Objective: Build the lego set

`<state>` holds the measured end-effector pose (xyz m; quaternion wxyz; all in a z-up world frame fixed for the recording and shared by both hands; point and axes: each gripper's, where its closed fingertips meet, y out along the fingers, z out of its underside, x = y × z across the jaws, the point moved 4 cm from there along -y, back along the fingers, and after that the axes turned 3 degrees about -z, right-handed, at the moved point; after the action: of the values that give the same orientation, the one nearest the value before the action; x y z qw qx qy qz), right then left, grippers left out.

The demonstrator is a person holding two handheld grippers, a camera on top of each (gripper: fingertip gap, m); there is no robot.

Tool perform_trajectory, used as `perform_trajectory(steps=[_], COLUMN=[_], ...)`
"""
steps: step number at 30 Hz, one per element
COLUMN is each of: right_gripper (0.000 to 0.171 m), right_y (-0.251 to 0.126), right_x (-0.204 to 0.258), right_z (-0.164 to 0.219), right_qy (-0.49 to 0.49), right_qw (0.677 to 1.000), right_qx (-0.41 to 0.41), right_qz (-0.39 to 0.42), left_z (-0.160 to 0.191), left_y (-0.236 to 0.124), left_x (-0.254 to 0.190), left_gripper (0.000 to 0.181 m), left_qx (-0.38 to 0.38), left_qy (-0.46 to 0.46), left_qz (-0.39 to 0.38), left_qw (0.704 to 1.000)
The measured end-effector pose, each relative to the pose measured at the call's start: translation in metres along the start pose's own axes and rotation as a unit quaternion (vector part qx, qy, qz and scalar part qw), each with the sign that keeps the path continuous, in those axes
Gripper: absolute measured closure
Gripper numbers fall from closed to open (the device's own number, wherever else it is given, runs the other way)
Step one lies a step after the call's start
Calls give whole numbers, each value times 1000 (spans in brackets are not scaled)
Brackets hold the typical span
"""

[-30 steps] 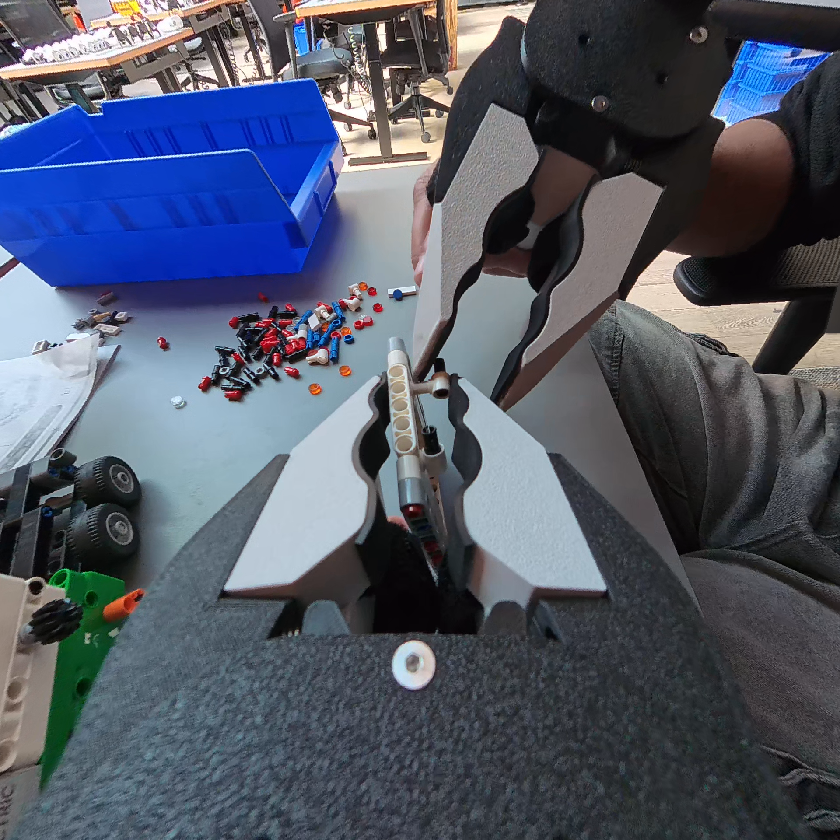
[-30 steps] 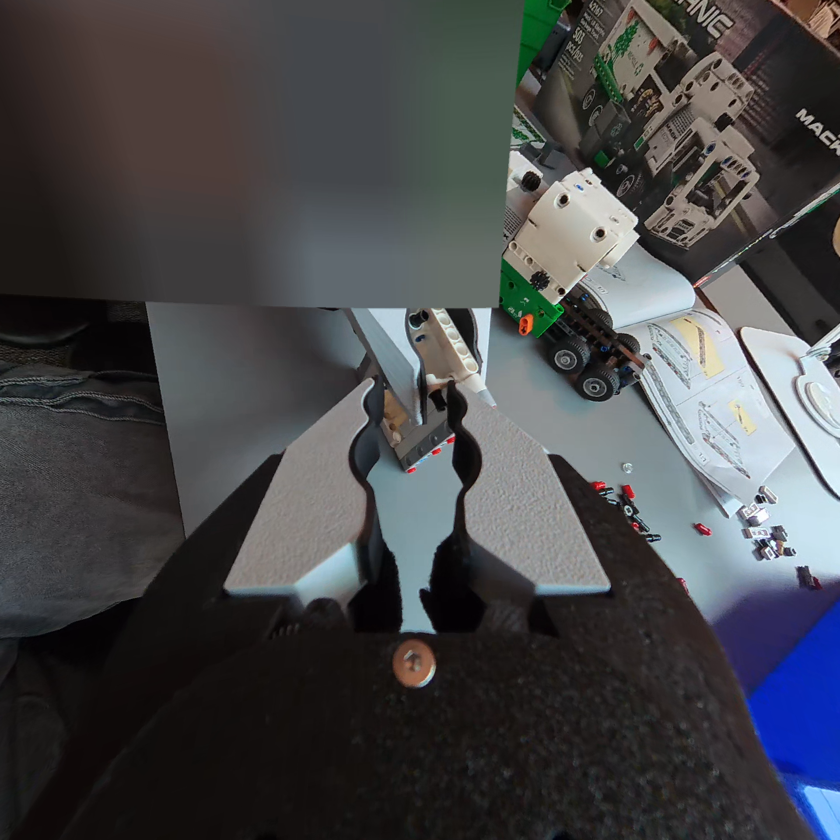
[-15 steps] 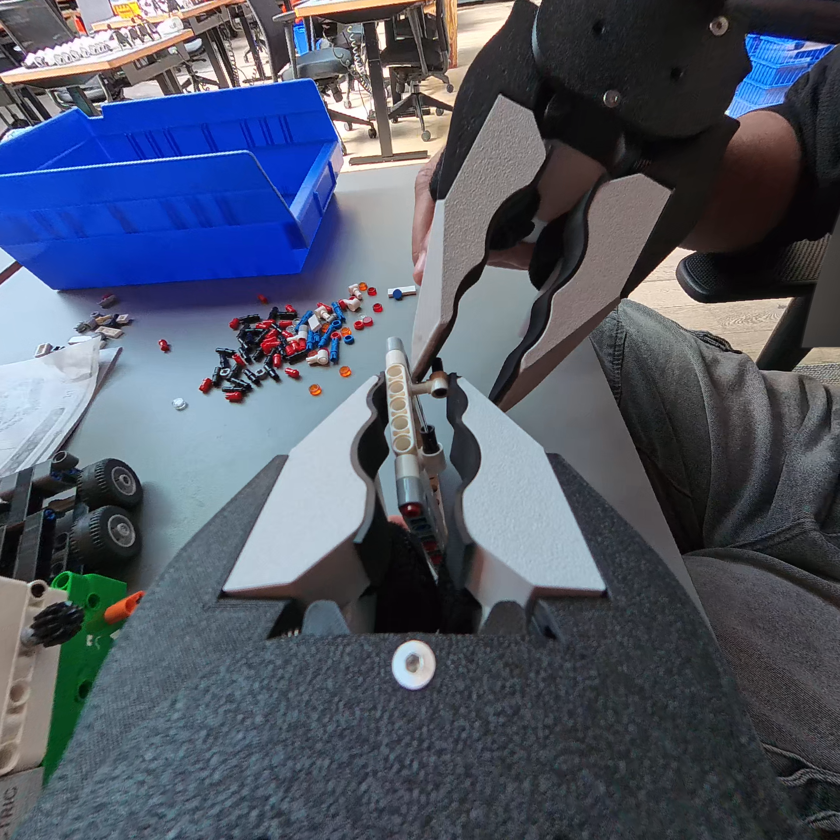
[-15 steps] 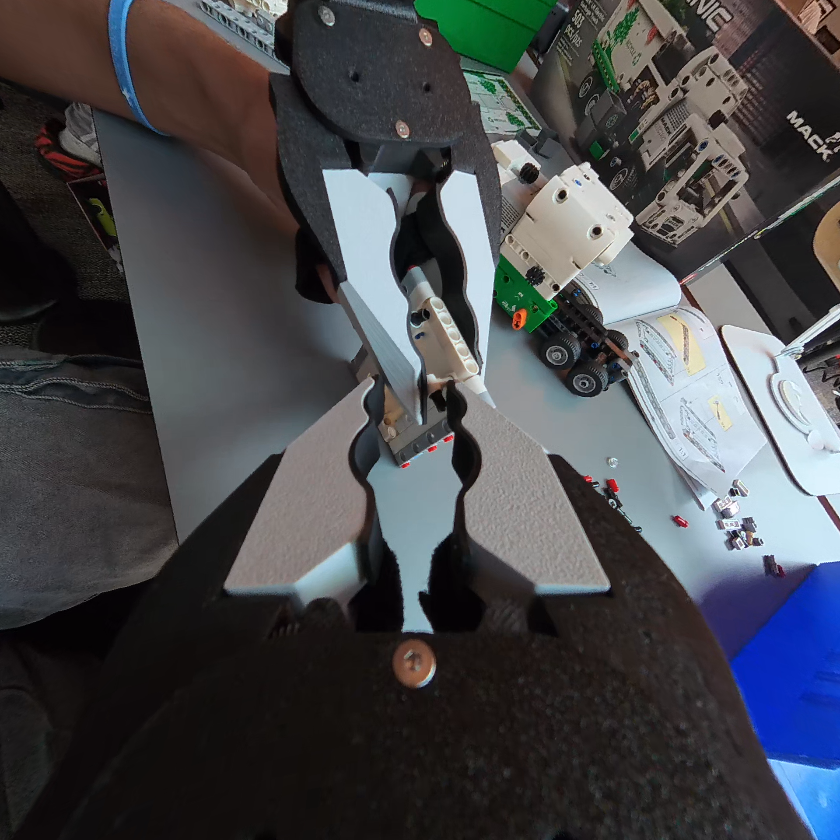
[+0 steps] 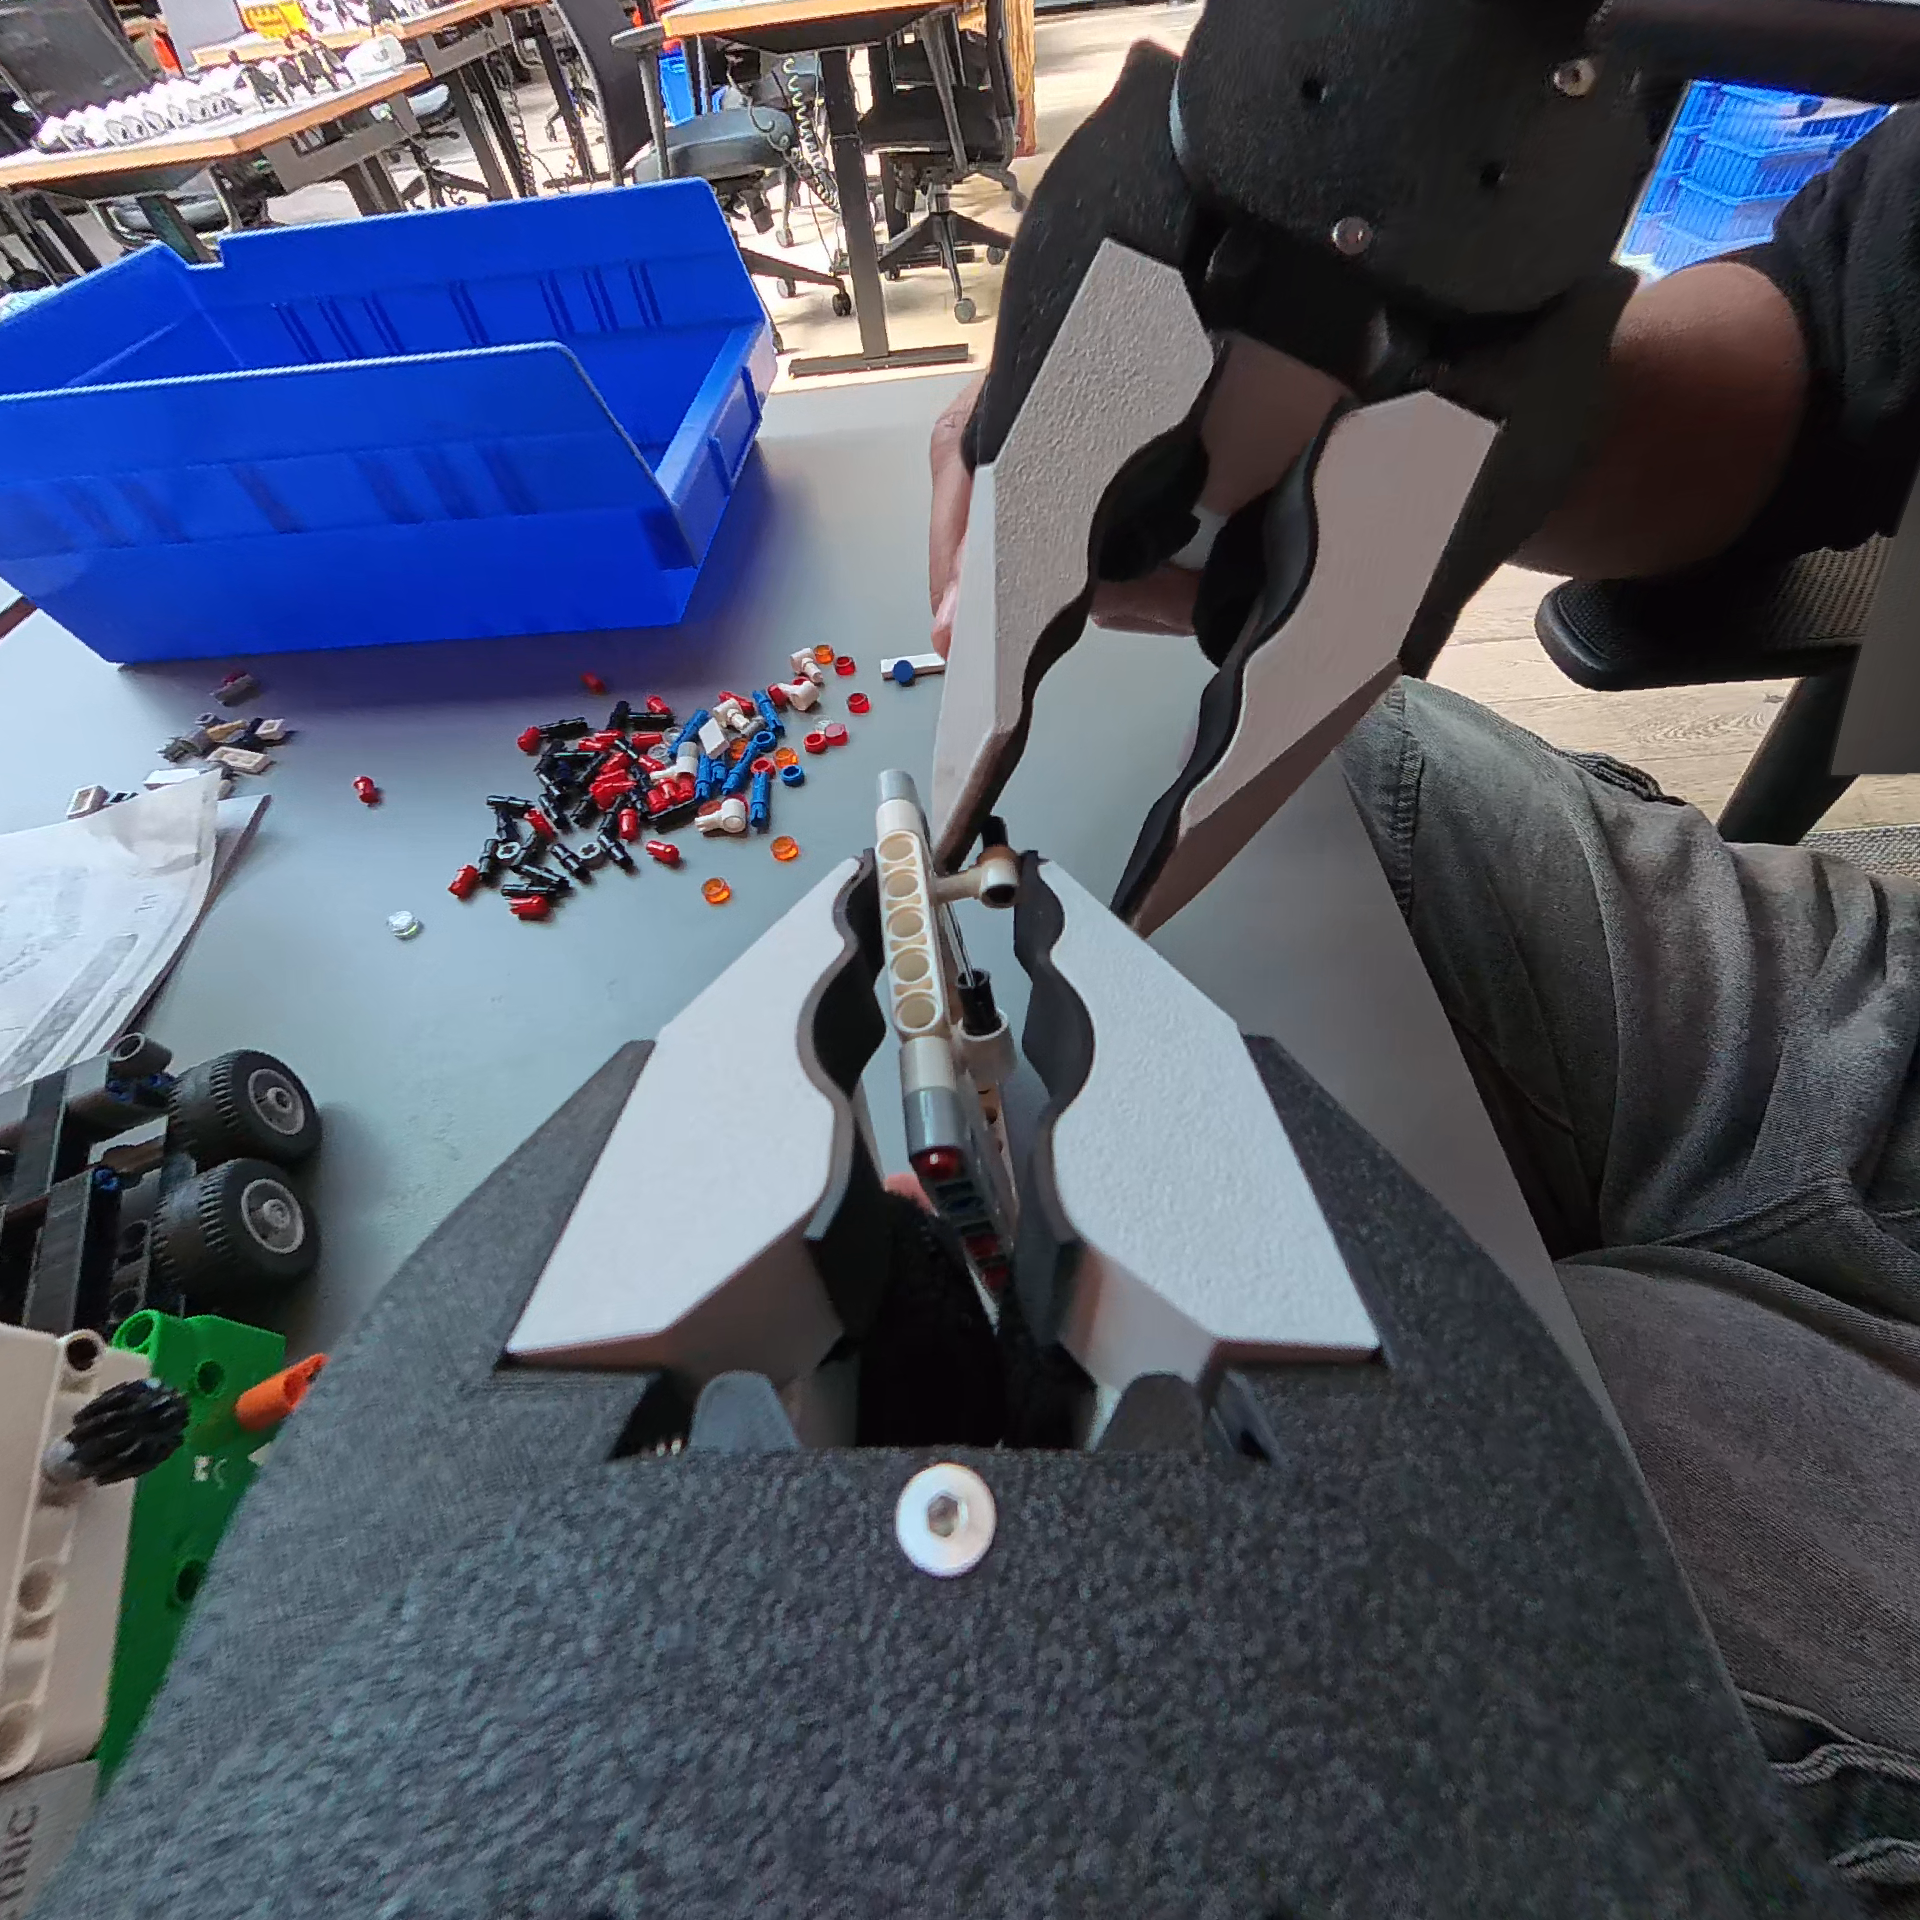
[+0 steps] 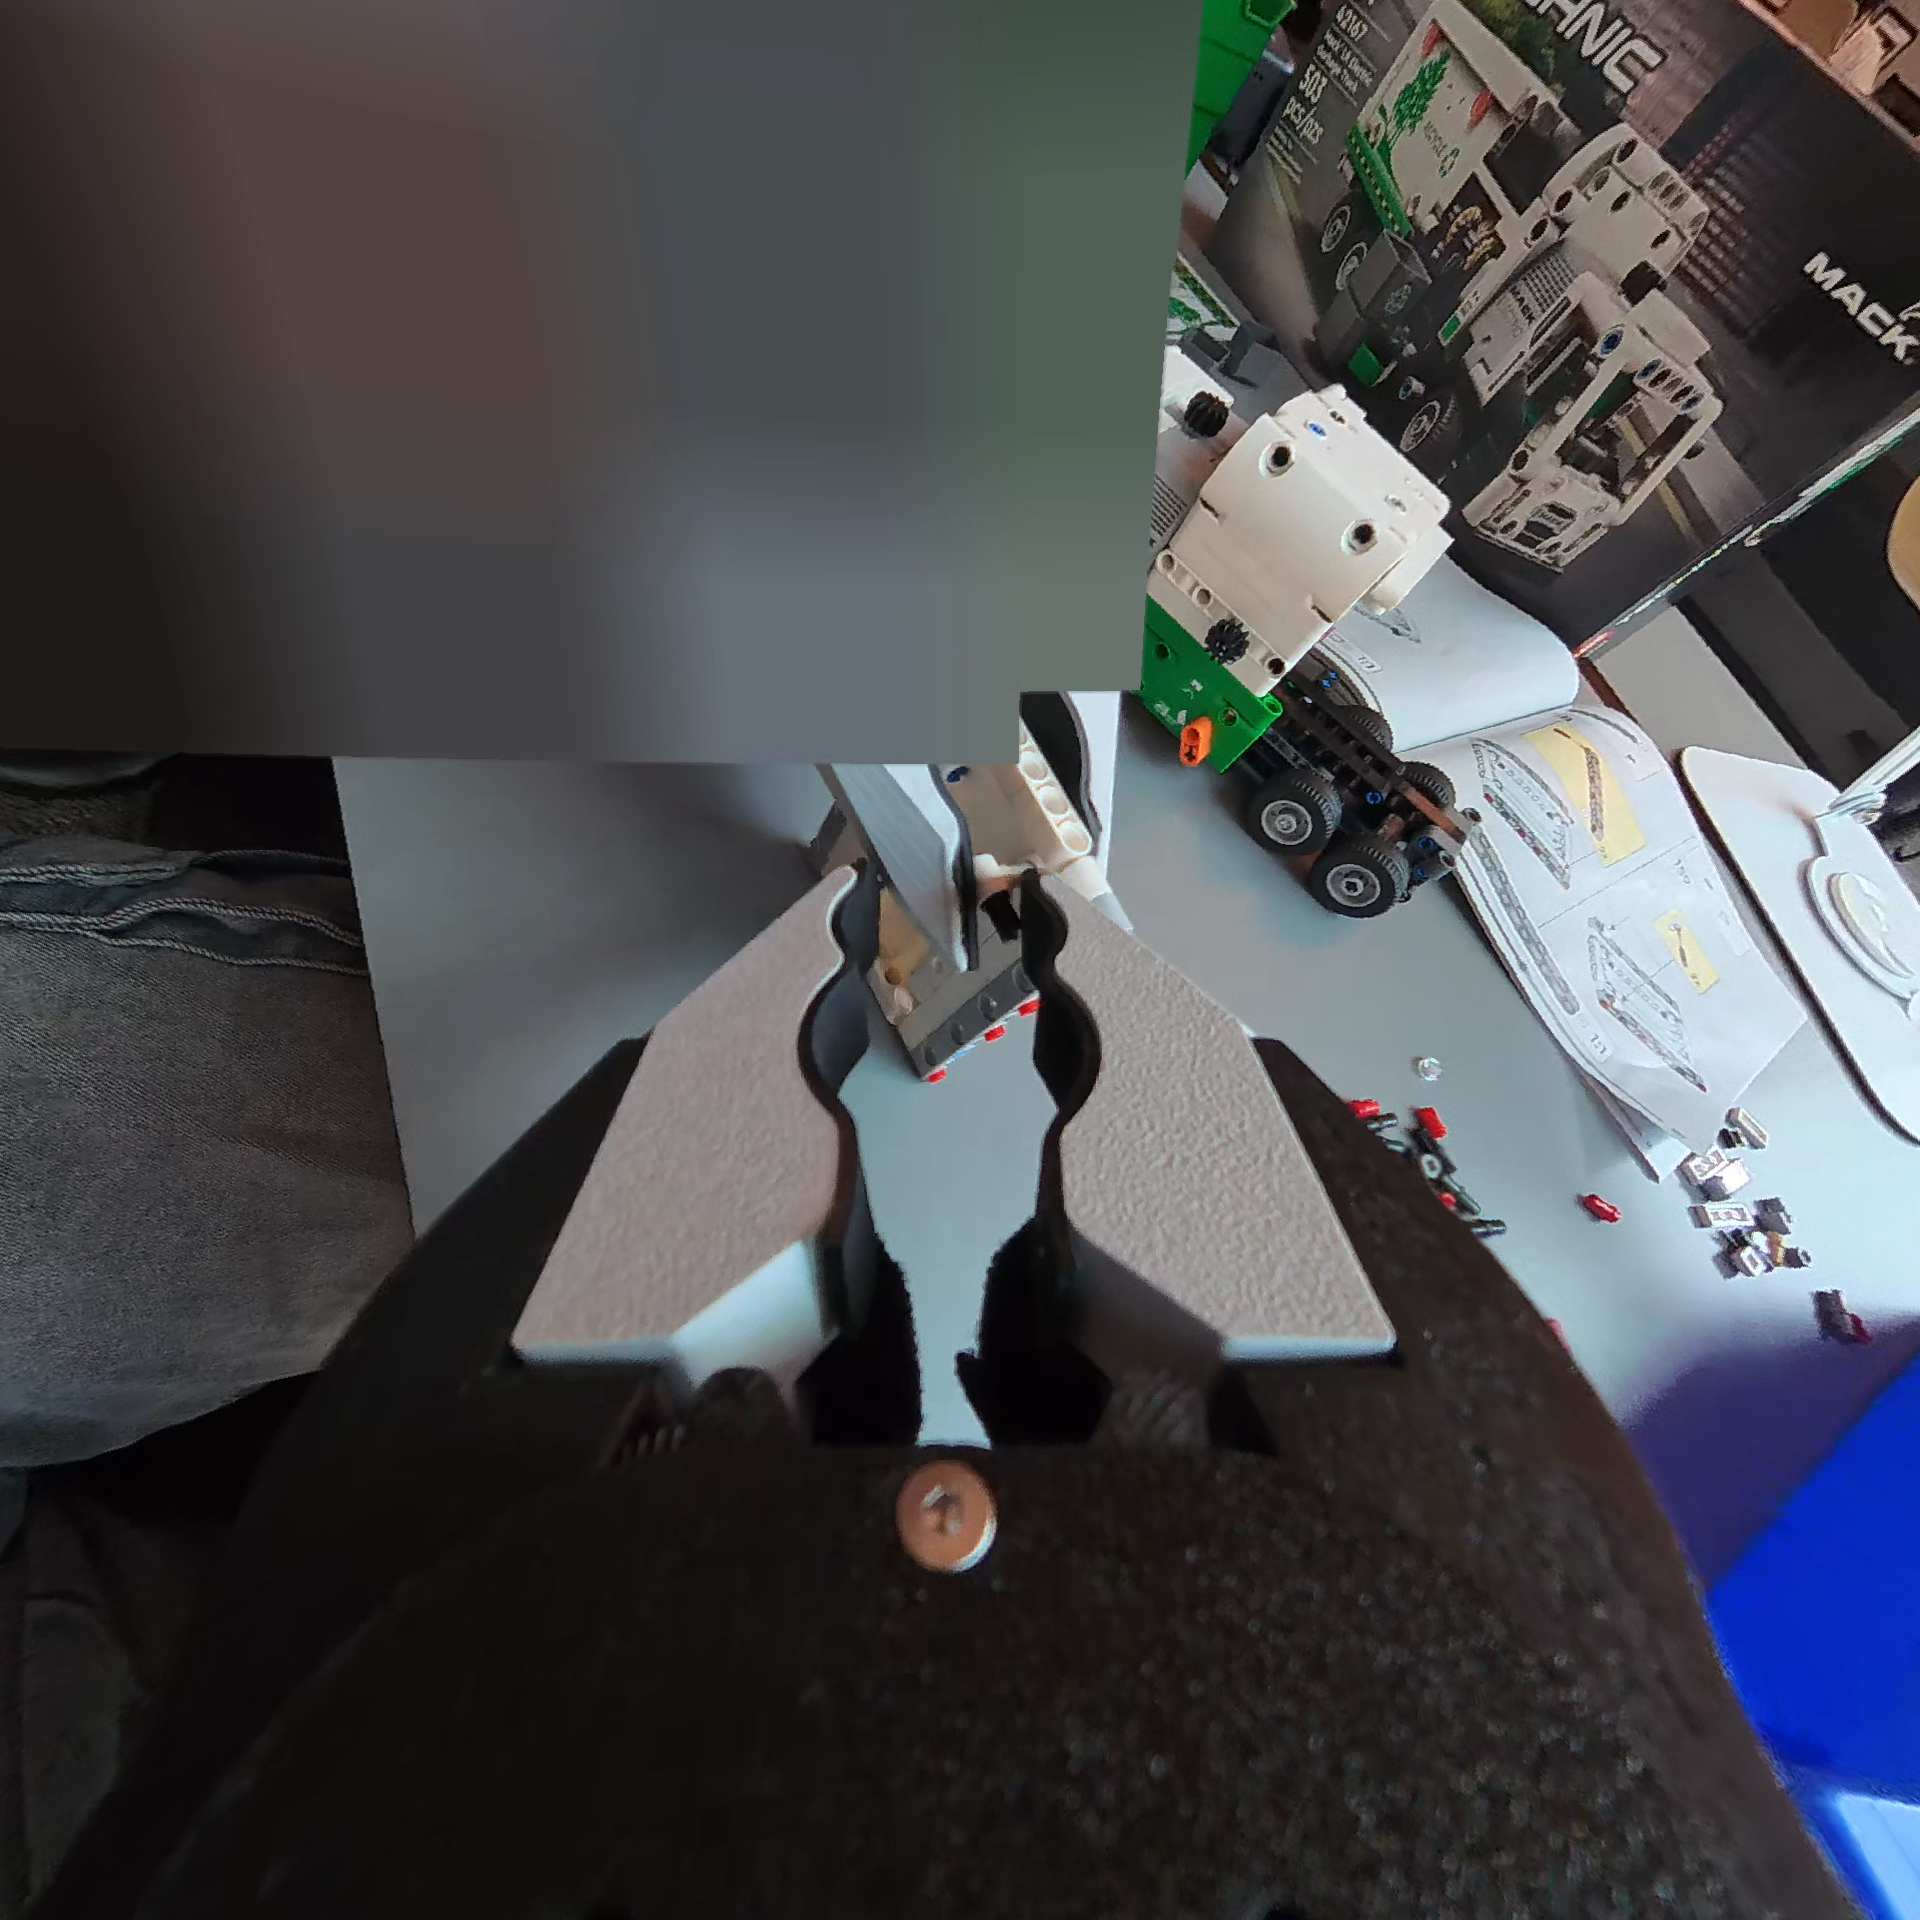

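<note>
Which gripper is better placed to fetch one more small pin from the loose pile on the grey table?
Probably the right gripper: its jaws are open and hold nothing. The left gripper is shut on the white-and-grey beam assembly. The pile of red, black and blue pins lies just beyond both.

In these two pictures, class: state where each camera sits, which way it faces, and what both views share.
Left wrist view: on the left gripper, facing across the table to the blue bin; shows the person's forearm and trouser leg.
Right wrist view: on the right gripper, facing the half-built truck and set box; a trouser leg shows at its left.
Shared: the small lego assembly held in the left gripper, the truck, loose pieces.
</note>
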<state>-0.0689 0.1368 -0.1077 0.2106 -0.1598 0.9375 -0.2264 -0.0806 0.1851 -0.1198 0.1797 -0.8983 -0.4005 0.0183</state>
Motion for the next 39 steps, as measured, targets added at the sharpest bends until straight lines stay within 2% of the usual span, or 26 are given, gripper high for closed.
perform_trajectory(steps=[7,14,19,31,33,36,39], right_gripper=[156,157,154,153,146,146,145], right_y=[-3,-3,-4,-4,1,3,-1], right_x=[-8,-10,-10,-6,4,4,2], right_z=[4,5,4,6,11,11,12], right_qy=[107,131,117,129,126,95,98], right_qw=[990,981,983,980,979,987,985], right_qx=[-60,-97,-108,-84,-51,-47,-41], right_qz=[-76,-103,-94,-122,-154,-121,-134], left_z=[2,2,2,1,0,0,-1], left_y=[1,0,1,0,1,1,3], left_x=[1,2,1,-4,-6,-5,-5], left_gripper=[161,159,159,160,159,160,160], left_qx=[10,4,6,6,7,11,10], left_qy=[14,14,15,52,55,48,43], left_qz=[-17,-20,-22,-20,-15,-17,-18], left_qw=[1000,1000,1000,998,998,999,999])
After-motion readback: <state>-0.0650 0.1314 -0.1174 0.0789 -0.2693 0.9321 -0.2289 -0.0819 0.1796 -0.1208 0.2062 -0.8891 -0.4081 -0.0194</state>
